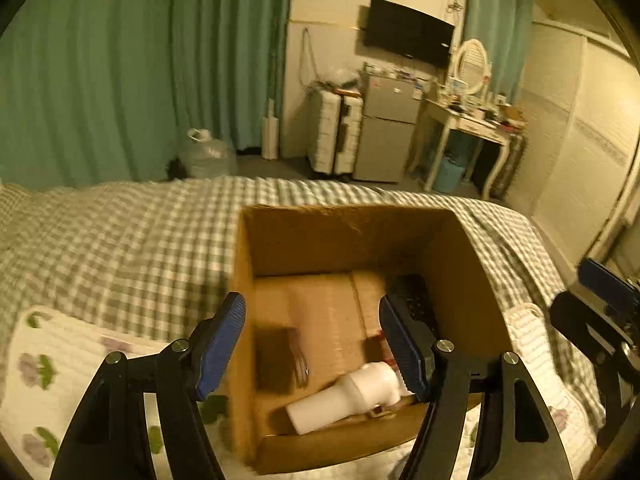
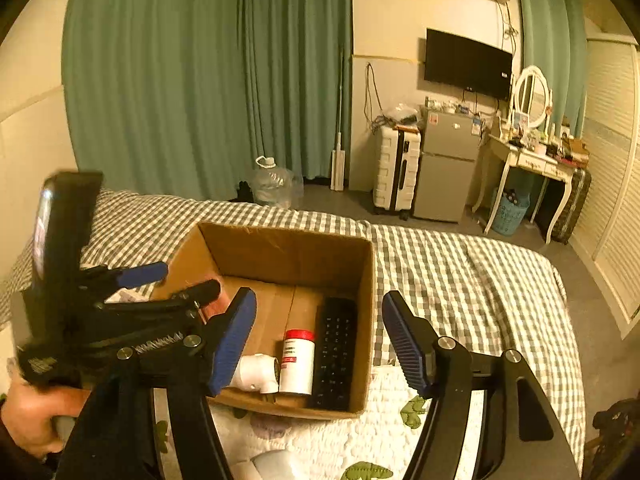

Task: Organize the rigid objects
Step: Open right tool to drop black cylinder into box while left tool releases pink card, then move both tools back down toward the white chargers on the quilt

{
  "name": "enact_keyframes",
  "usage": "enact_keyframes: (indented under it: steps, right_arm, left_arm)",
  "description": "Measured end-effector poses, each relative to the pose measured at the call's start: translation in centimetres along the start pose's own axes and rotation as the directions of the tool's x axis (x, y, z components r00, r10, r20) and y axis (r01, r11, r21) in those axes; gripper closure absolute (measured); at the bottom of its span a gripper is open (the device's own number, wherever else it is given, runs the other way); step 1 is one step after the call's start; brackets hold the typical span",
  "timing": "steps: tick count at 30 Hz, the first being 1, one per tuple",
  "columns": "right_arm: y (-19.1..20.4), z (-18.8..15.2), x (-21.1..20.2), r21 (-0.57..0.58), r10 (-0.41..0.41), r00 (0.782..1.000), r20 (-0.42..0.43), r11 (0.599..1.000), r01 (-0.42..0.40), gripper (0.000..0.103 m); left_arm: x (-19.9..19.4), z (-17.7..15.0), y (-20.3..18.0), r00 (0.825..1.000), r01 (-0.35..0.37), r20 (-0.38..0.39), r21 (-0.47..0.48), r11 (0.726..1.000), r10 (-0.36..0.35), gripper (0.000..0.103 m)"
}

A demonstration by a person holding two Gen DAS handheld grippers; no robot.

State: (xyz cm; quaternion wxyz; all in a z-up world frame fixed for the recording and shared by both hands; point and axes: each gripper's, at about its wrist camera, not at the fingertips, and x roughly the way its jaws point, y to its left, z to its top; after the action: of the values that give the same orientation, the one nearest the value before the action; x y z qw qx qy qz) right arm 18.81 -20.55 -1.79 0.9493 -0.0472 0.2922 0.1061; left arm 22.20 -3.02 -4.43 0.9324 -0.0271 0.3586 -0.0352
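From left to right inside my cardboard box (image 2: 280,256) on the bed (image 2: 460,264): a white plastic fitting (image 2: 256,374), hard and light, best gripped across its barrel; a red-capped bottle (image 2: 297,362), smooth and upright; a black remote (image 2: 335,350), flat, taken by its edges. My left hand-held gripper (image 1: 312,344) and right hand-held gripper (image 2: 318,340) both gape half-wide, empty.

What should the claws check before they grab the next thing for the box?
1. Right claw open and empty: ok.
2. Left claw open and empty: ok.
3. Cardboard box upright on the bed: ok.
4. Remote, red-capped bottle and white pipe piece inside the box: ok.
5. Free floor space left in the box: ok.
6. Next thing to pick up in sight: cannot tell.
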Motion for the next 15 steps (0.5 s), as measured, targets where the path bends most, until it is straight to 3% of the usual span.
enact_keyframes:
  steps: [7,15]
  right_arm:
    - [0.6,0.8,-3.6,-0.007,0.006,0.999,0.037,1.0,-0.006,0.038]
    - [0.9,1.3,-9.2,-0.006,0.006,0.995,0.098,1.0,-0.005,0.033]
  left_arm:
    - [-4.8,0.9,0.0,0.997,0.057,0.047,-0.008,0.998,-0.056,0.031]
    - [-10.7,1.2,-1.0,0.995,0.031,0.089,0.008,0.999,-0.032,0.031]
